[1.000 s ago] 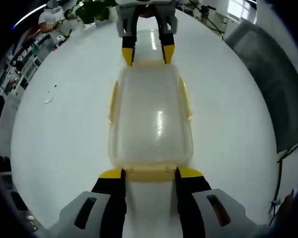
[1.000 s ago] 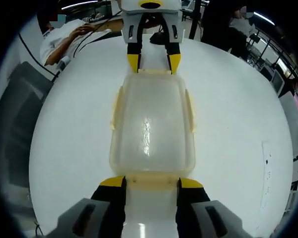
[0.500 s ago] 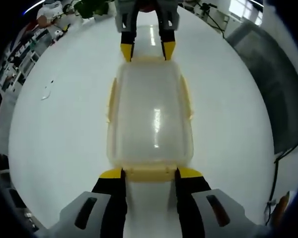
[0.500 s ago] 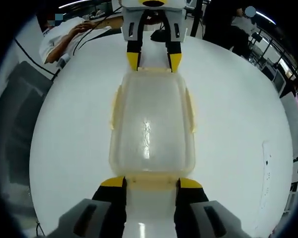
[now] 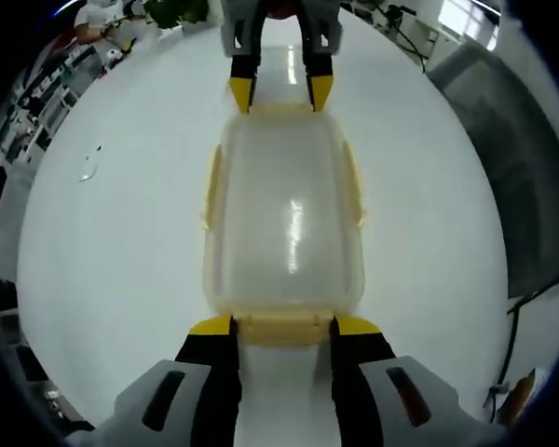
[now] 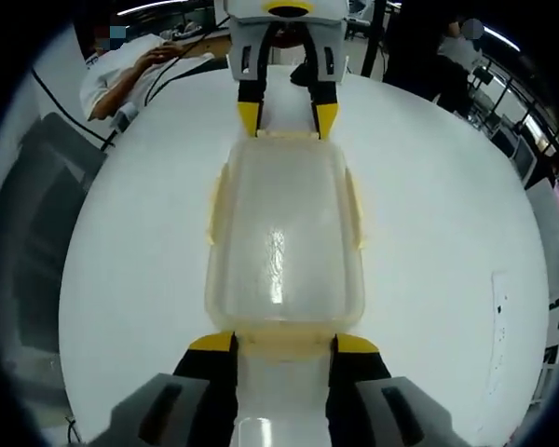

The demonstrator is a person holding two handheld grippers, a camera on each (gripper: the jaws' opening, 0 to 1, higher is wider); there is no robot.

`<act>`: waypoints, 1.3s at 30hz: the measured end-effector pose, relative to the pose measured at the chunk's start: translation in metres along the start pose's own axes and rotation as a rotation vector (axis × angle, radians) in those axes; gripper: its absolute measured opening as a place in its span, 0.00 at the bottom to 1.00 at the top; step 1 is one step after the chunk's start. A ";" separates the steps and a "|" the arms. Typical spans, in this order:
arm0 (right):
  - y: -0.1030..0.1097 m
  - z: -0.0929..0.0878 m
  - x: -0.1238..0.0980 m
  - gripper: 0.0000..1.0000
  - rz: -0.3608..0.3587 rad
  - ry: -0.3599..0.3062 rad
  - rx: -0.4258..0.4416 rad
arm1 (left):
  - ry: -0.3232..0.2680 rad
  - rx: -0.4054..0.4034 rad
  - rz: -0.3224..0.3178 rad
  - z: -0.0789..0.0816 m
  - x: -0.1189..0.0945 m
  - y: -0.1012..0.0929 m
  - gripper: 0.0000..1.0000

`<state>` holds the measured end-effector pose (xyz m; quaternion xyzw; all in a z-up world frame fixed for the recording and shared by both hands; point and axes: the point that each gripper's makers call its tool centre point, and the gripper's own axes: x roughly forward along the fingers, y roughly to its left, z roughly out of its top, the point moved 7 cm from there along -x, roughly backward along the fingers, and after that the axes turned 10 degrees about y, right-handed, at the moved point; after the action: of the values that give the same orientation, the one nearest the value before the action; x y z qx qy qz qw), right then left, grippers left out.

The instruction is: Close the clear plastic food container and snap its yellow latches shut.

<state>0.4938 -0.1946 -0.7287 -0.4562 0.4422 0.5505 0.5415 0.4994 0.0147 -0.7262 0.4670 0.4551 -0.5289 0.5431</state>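
The clear plastic container (image 5: 284,219) lies lengthwise on the white table with its lid on. Yellow side latches (image 5: 211,186) run along both long edges. My left gripper (image 5: 281,326) is open, its jaws astride the near yellow end latch (image 5: 281,331). At the far end the right gripper (image 5: 279,93) is open too, its tips at the other end latch. From the right gripper view the container (image 6: 284,233) shows the same way: the right gripper (image 6: 284,343) straddles the near end latch (image 6: 284,349) and the left gripper (image 6: 287,118) stands at the far end.
The white table (image 5: 112,242) is round and bare around the container. A small scrap (image 5: 91,168) lies off to the left. A dark panel (image 5: 512,149) stands past the right edge. A person in white (image 6: 130,74) leans on the far edge. A paper strip (image 6: 499,307) lies at the right.
Both views have drifted slightly with the hands. The container and both grippers keep the same places at its two ends.
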 end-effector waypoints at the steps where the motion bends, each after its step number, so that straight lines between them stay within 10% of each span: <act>1: -0.001 0.000 -0.003 0.35 -0.008 0.000 -0.009 | -0.009 -0.012 0.000 0.000 -0.004 0.001 0.35; 39: 0.010 -0.055 -0.075 0.35 -0.038 -0.052 -0.041 | -0.037 -0.039 0.071 0.072 -0.056 -0.014 0.36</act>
<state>0.4853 -0.2632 -0.6659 -0.4607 0.4080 0.5608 0.5538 0.4838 -0.0478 -0.6608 0.4625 0.4384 -0.5090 0.5787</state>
